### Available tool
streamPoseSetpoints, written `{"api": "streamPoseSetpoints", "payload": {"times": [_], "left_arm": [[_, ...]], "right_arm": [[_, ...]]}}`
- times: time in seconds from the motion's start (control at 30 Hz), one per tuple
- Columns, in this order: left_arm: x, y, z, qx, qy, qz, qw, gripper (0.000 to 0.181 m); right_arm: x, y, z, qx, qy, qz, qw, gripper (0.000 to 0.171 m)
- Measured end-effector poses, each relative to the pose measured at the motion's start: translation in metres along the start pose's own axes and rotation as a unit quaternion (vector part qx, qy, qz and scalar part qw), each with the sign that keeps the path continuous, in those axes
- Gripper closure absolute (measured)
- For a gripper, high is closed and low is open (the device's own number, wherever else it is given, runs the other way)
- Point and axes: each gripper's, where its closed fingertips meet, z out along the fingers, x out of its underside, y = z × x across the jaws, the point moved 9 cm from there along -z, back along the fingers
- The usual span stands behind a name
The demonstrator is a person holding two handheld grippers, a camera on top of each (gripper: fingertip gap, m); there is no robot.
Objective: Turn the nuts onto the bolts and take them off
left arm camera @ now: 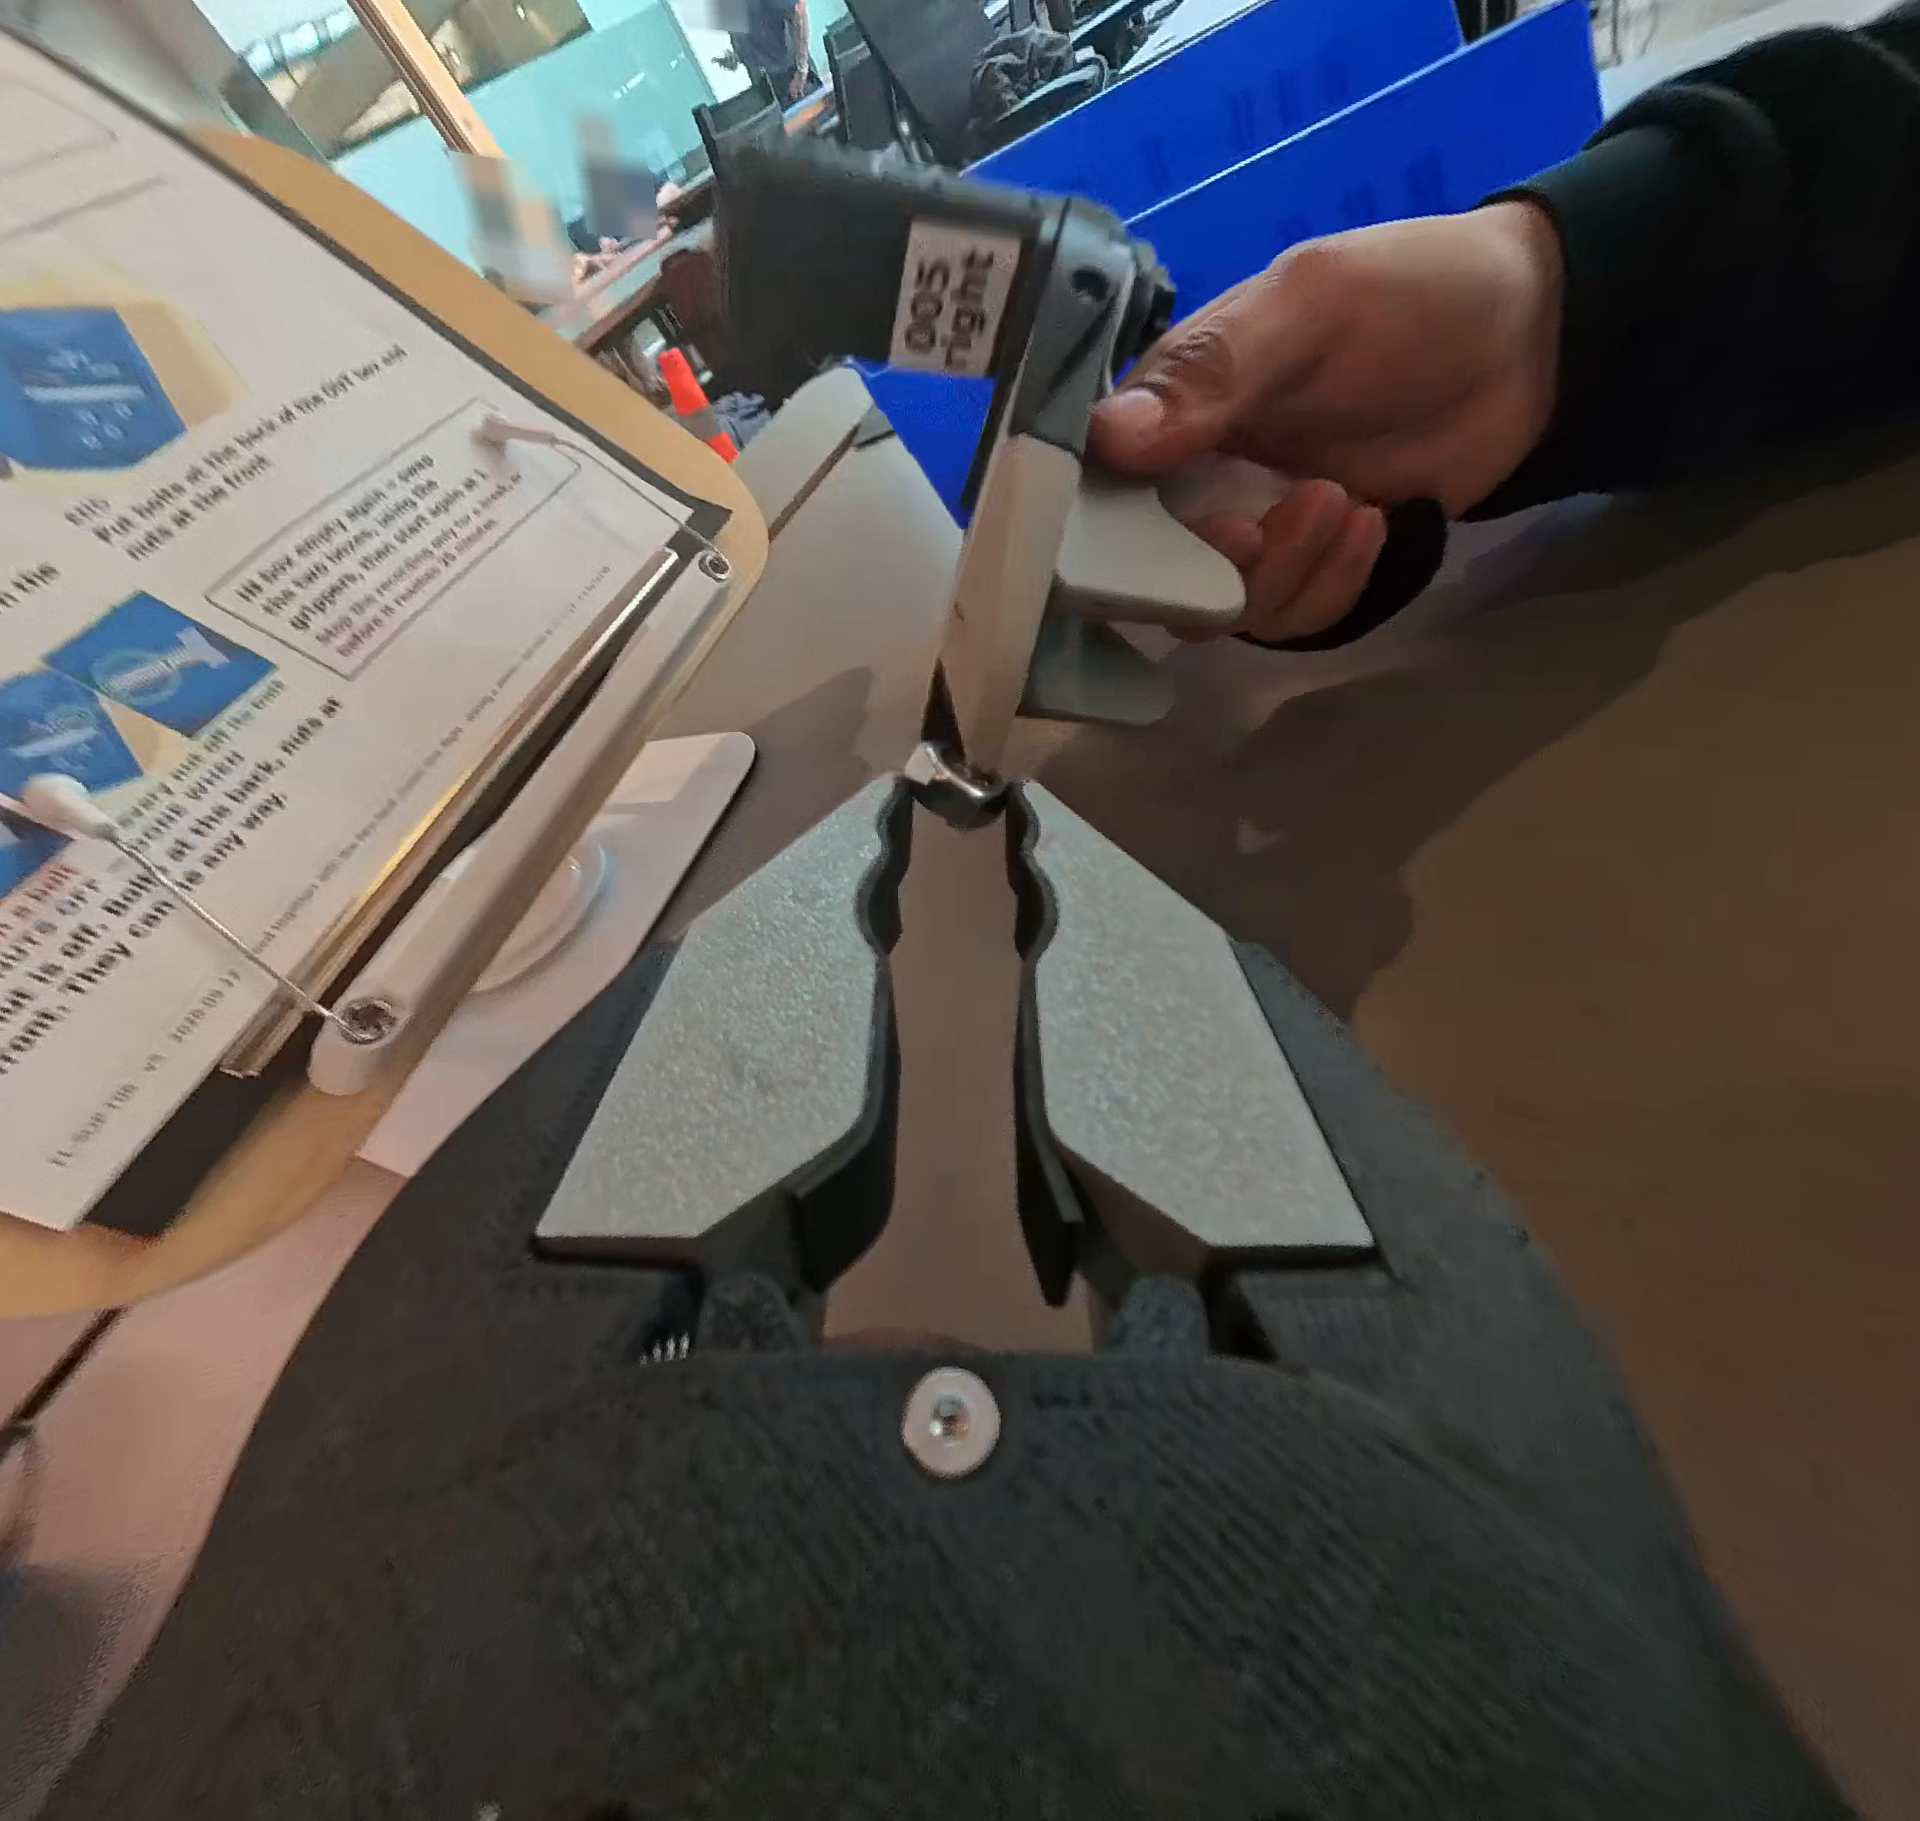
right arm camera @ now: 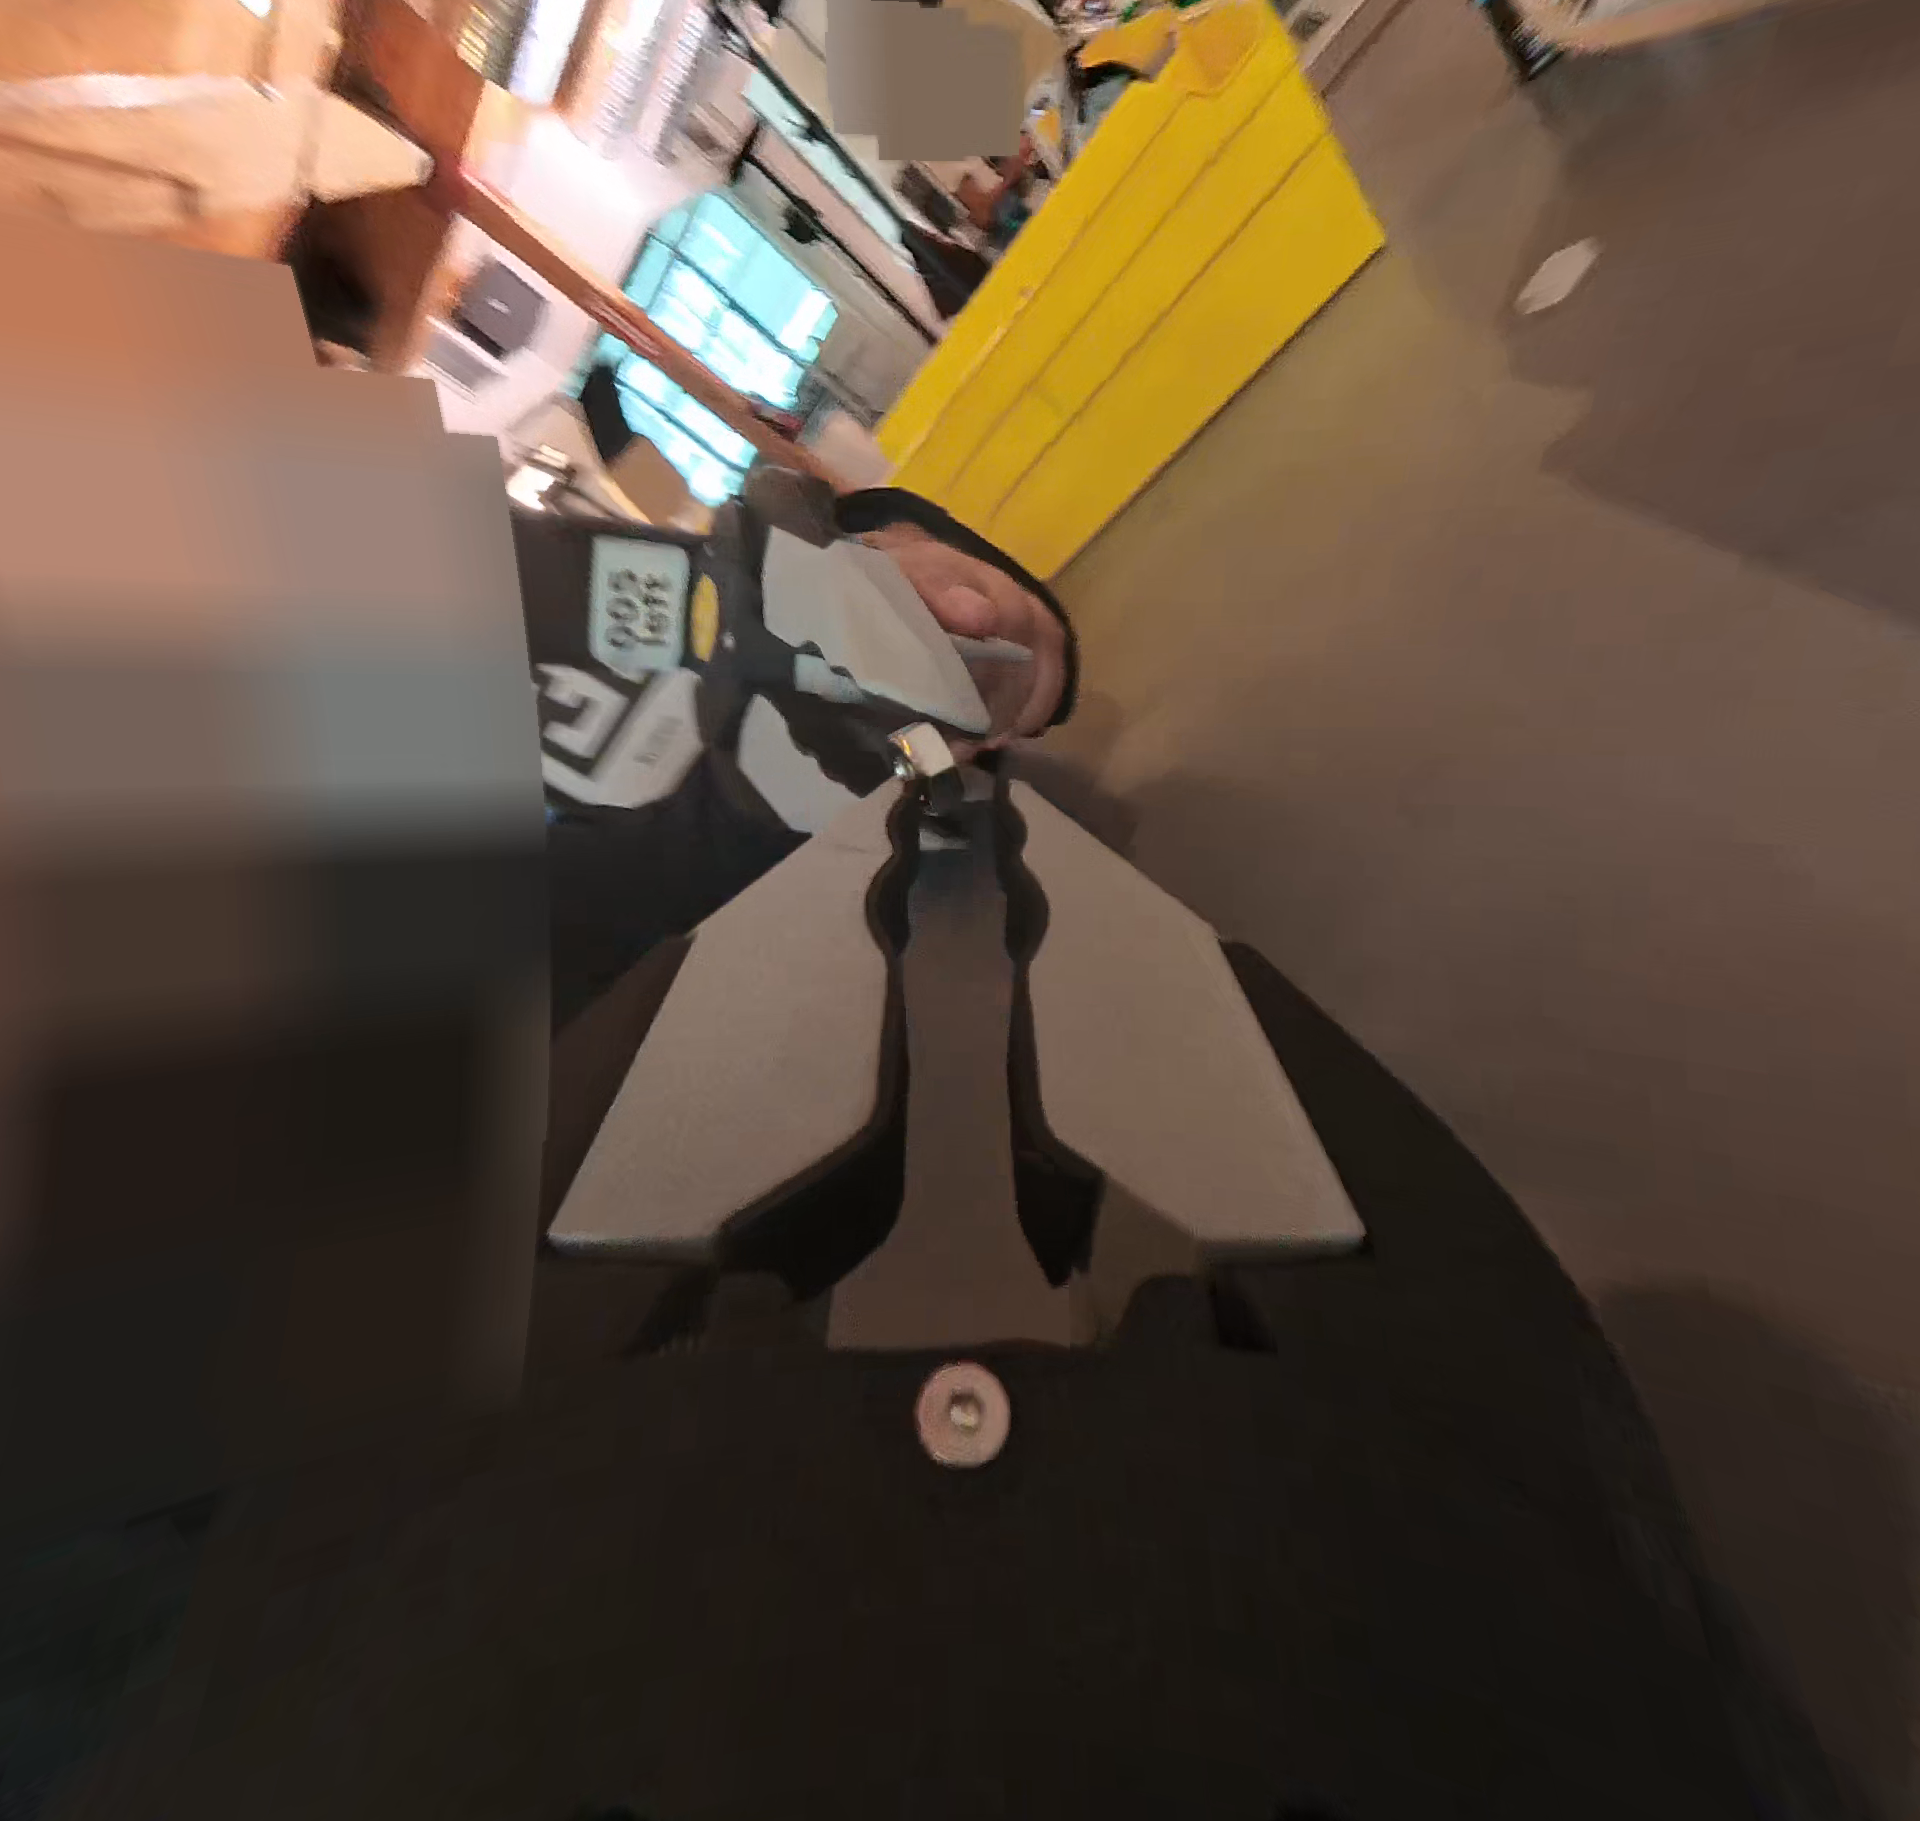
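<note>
In the left wrist view my left gripper [left arm camera: 958, 803] is shut on a silver hex nut [left arm camera: 951, 784] at its fingertips, held above the brown table [left arm camera: 1610, 1044]. My right gripper [left arm camera: 971, 748], held by a hand [left arm camera: 1351, 389], comes down from above, and its tips meet the nut. In the right wrist view my right gripper [right arm camera: 951, 810] is shut on a small metal piece, apparently the bolt [right arm camera: 943, 821], which is mostly hidden between the tips. The nut [right arm camera: 925, 751] sits just past them, and the left gripper [right arm camera: 831, 722] reaches it from the upper left.
An instruction sheet on a wooden stand [left arm camera: 312, 628] leans close at the left. Blue bins [left arm camera: 1299, 140] and an orange cone [left arm camera: 691, 400] stand behind the grippers. A yellow bin [right arm camera: 1143, 317] stands on the table in the right wrist view. Office chairs and people are far behind. Only a small space, under 4 cm, lies between the two pairs of fingers.
</note>
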Motion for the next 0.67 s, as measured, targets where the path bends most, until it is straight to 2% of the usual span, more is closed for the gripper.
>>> {"api": "streamPoseSetpoints", "payload": {"times": [0.03,0.13,0.23,0.3,0.37,0.43,0.5,0.67], "left_arm": [[0.001,0.002,0.0,0.003,-0.001,-0.018,1.0,0.165],[0.005,0.007,0.002,0.043,0.007,-0.086,0.995,0.165],[0.012,0.006,0.006,0.101,0.016,-0.146,0.984,0.165],[0.014,0.006,0.007,0.153,0.008,-0.218,0.964,0.166],[0.017,0.009,0.006,0.218,-0.014,-0.313,0.924,0.165],[0.018,0.016,0.004,0.246,-0.055,-0.386,0.887,0.166],[0.017,0.022,0.0,0.284,-0.098,-0.441,0.846,0.166],[0.022,0.024,0.0,0.356,-0.139,-0.547,0.745,0.166]], "right_arm": [[-0.002,0.002,-0.003,0.029,0.004,-0.034,0.999,0.158],[-0.004,0.007,-0.007,0.104,0.042,-0.135,0.984,0.142],[-0.002,0.015,-0.005,0.155,0.071,-0.234,0.957,0.138],[0.002,0.022,-0.001,0.17,0.089,-0.296,0.936,0.138],[0.004,0.031,0.0,0.171,0.09,-0.337,0.922,0.138],[0.003,0.039,-0.001,0.158,0.076,-0.357,0.917,0.147],[0.002,0.045,-0.003,0.133,0.067,-0.357,0.922,0.136],[0.0,0.048,-0.002,0.096,0.052,-0.33,0.938,0.136]]}}
